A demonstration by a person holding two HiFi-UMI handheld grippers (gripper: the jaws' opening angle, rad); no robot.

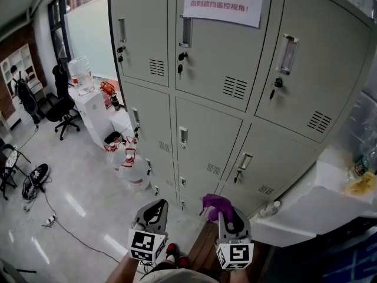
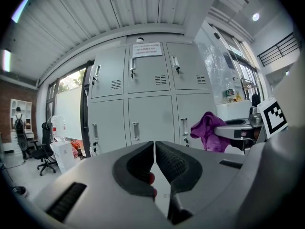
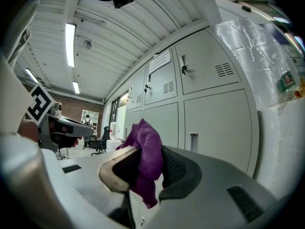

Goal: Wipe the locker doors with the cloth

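A bank of grey locker doors fills the head view, three columns wide, with a white notice taped on the top middle door. My right gripper is shut on a purple cloth, held low in front of the bottom lockers and apart from them. In the right gripper view the cloth bunches up between the jaws. My left gripper hovers beside it, shut with nothing in it; its pads meet in the left gripper view, where the cloth shows at right.
Water jugs and a white cabinet stand left of the lockers. An office chair and floor cables lie further left. A white counter with bottles juts out at the right. A person stands far off by shelves.
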